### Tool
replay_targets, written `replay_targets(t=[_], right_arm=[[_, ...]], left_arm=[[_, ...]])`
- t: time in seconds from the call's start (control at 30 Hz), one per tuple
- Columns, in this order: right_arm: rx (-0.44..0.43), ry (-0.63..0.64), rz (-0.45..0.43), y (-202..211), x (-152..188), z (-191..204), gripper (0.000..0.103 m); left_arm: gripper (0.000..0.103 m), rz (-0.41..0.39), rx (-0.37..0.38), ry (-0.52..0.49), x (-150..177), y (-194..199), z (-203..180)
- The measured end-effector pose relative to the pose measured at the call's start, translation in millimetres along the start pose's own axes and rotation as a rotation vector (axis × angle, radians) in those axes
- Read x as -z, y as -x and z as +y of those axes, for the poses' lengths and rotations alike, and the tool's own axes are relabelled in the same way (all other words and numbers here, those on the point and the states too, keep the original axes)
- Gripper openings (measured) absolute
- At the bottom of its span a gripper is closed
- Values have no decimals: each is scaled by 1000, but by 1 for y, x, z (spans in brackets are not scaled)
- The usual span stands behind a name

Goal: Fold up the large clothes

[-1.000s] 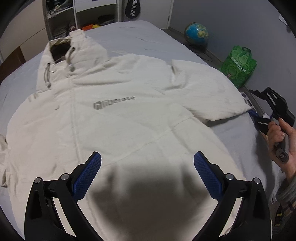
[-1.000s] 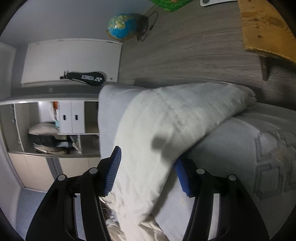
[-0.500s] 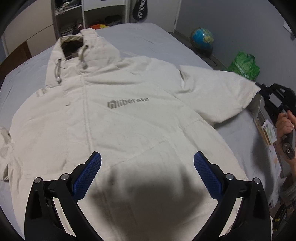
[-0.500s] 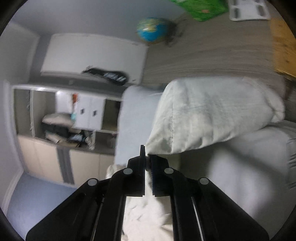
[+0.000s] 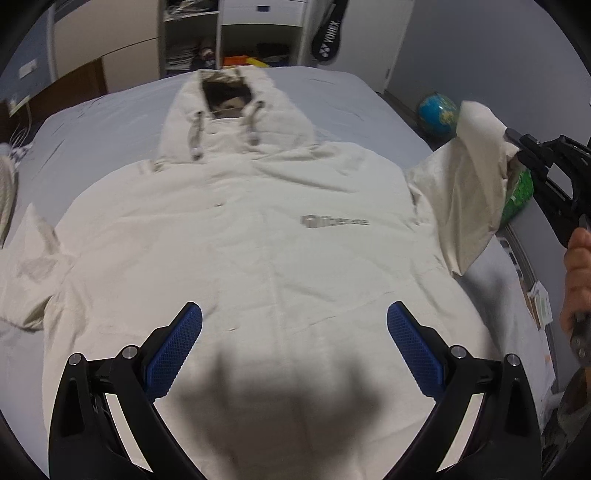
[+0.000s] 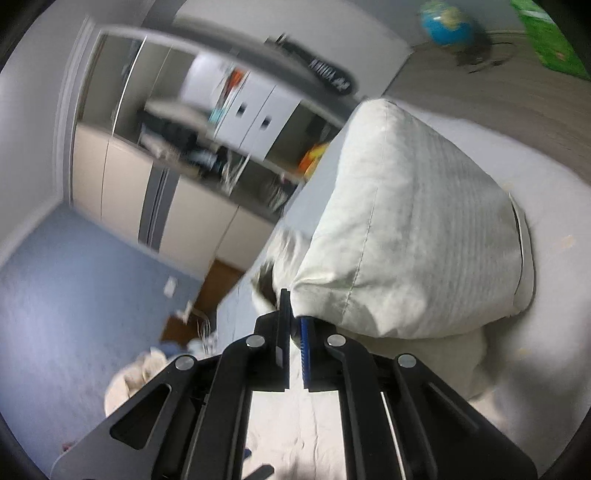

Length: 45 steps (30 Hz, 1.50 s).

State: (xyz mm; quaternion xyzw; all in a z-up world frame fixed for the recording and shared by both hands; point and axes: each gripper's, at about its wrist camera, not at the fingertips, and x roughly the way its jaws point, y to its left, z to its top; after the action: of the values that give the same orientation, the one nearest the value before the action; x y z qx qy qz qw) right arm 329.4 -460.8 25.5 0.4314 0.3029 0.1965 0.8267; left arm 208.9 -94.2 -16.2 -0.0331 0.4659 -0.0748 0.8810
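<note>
Hoodie [image 5: 258, 236] lies face up on bed [image 5: 351, 96], hood toward the shelves [image 5: 236, 33], body spread flat. Left gripper [image 5: 294, 343] hovers over the hem, jaws wide, nothing between them. Right gripper [image 6: 294, 325] has jaws pinched on the sleeve [image 6: 413, 236] edge; sleeve is lifted off the bed, hanging in a fold at the bed's right side. Globe [image 5: 437, 112] and green bag [image 5: 519, 192] sit on the floor beyond.

Pretty dim indoor light with a big soft shadow over the near hem of the jacket [image 5: 258, 258], heavy fisheye warping and black corners, and the right wrist view is motion-blurred.
</note>
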Motion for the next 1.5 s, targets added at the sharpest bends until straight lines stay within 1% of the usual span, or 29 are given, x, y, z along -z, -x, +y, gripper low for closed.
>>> replay_targets(t=[0.17, 0.27, 0.33, 0.43, 0.57, 0.6, 0.63, 0.67, 0.7, 0.73, 0.8, 0.87, 0.93, 0.97, 1.03, 1.1, 1.13, 1.2, 1.33, 1.43, 1.5], right_arm=[[37, 126, 128, -50, 39, 37, 3], [66, 170, 203, -79, 65, 47, 3], [93, 195, 251, -95, 84, 47, 3], [164, 242, 328, -125, 112, 46, 3], [261, 290, 394, -139, 140, 37, 6], [271, 301, 408, -140, 143, 34, 10], [272, 308, 427, -140, 147, 32, 17], [261, 305, 434, -138, 150, 30, 22], [243, 294, 436, -132, 152, 29, 36], [234, 287, 427, -128, 155, 31, 51], [209, 272, 382, -110, 153, 33, 59], [182, 240, 339, -86, 148, 31, 59], [170, 198, 269, -58, 139, 23, 59], [186, 184, 227, -45, 135, 19, 59], [248, 163, 135, -18, 126, 7, 59], [310, 150, 78, -2, 118, -8, 59], [329, 146, 63, 3, 116, -15, 59], [368, 103, 27, 16, 110, -36, 59], [381, -6, -44, 34, 107, -67, 59], [374, -51, -55, 35, 106, -81, 59], [370, -67, -56, 36, 105, -86, 59]], left_arm=[[97, 3, -26, 57, 10, 5, 34], [97, 7, -43, 95, 16, 8, 56], [97, 6, -55, 117, 20, 12, 70], [97, 10, -75, 142, 24, 15, 88], [97, 18, -96, 157, 28, 16, 102], [97, 20, -99, 157, 28, 16, 104], [97, 22, -103, 157, 28, 15, 104], [97, 22, -105, 156, 29, 15, 104], [97, 22, -104, 153, 28, 13, 102], [97, 21, -103, 149, 27, 12, 101], [97, 13, -101, 120, 24, 11, 90], [96, 0, -98, 69, 18, 8, 72], [96, -19, -89, 8, 11, 5, 50], [96, -25, -86, -19, 8, 3, 41], [96, -48, -81, -92, 1, -1, 18], [96, -68, -80, -179, -7, -9, -14], [94, -74, -72, -204, -10, -12, -24], [88, -87, -57, -296, -15, -22, -56], [76, -70, -72, -471, -19, -49, -108], [74, -54, -117, -587, -17, -74, -137], [74, -37, -156, -634, -19, -91, -149]])
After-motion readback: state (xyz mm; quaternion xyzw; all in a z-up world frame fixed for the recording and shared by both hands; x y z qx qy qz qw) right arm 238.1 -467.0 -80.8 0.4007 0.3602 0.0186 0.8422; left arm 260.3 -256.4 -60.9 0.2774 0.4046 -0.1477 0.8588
